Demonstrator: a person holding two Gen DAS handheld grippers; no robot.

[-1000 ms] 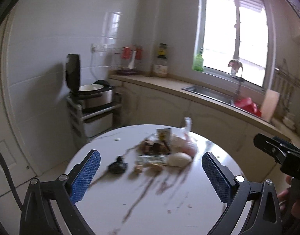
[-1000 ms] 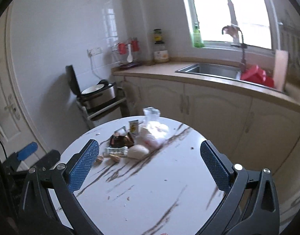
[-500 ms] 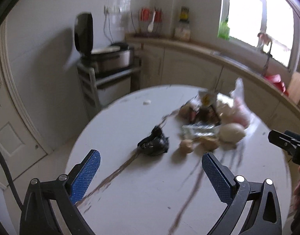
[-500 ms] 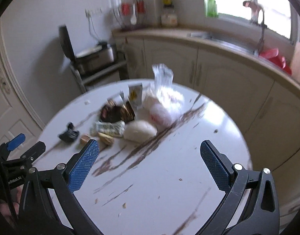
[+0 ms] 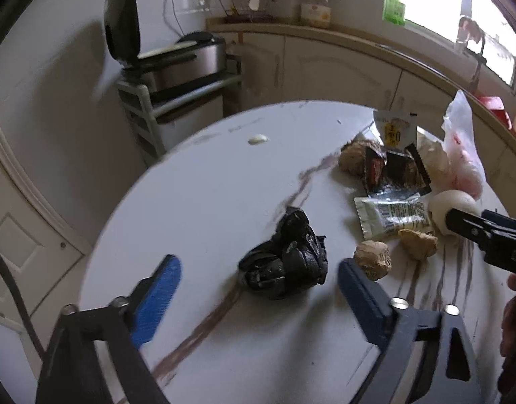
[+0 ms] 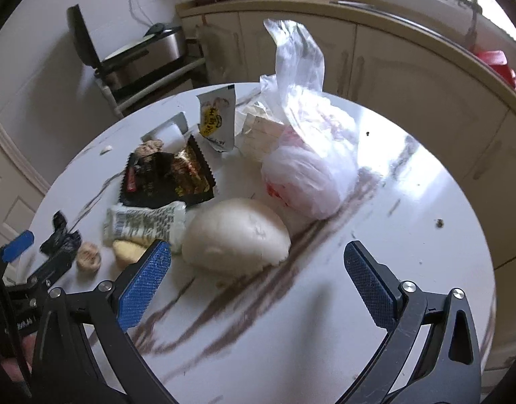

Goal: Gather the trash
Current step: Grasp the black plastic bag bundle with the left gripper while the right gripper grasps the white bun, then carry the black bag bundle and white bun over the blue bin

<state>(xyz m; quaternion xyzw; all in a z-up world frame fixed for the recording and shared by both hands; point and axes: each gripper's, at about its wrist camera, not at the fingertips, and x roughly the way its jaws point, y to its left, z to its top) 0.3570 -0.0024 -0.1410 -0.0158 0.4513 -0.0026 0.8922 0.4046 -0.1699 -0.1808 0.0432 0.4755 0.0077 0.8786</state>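
A round white worktop with dark streaks carries the litter. The landmark is the crumpled black bag, lying near the worktop's left part. The left gripper hangs over it with its jaws spread; they have just been closing, and the black bag sits between the blue pads, untouched as far as can be seen. Just right of the black bag lie two brown lumps, and beyond them a pale green wrapper, a black snack wrapper and a small yellow-printed packet. Further right again sits a white bun and a clear plastic bag with pink and white contents that cannot be made out. A small white scrap lies alone, well behind the black bag.

The right gripper has its jaws spread wide, empty, above the worktop with the white bun just ahead of its left pad. In the left wrist view, the right gripper's tip covers part of the white bun. In the right wrist view the black bag is small and partly cut off by the left gripper. Behind the worktop stand a rack with an open cooker and a row of cream cabinets.
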